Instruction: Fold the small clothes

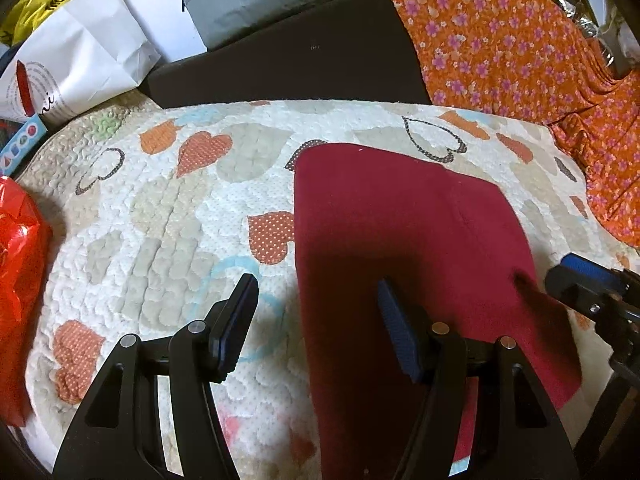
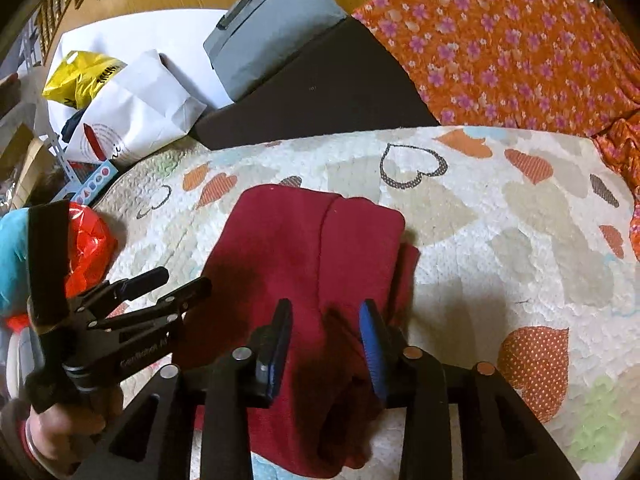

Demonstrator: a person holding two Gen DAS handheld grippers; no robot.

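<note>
The red garment [image 1: 408, 248] lies folded on the heart quilt [image 1: 160, 216], directly ahead of and under both grippers. The left gripper [image 1: 316, 300] is spread wide: its left finger is over bare quilt, its right finger over the cloth, and the garment's left edge runs between them; nothing is pinched. The right gripper [image 2: 326, 320] is also parted, more narrowly, with both fingers over the near part of the garment; whether the pads touch the cloth is hard to tell through the shadow there. In the left wrist view the right gripper shows at the far right, by the garment's right edge. Ahead of both, beyond the quilt, sits a dark wedge [image 1: 296, 56], with orange flowered fabric [image 1: 512, 48] to its right. A red bag [image 1: 20, 280] lies to the left gripper's left.
</note>
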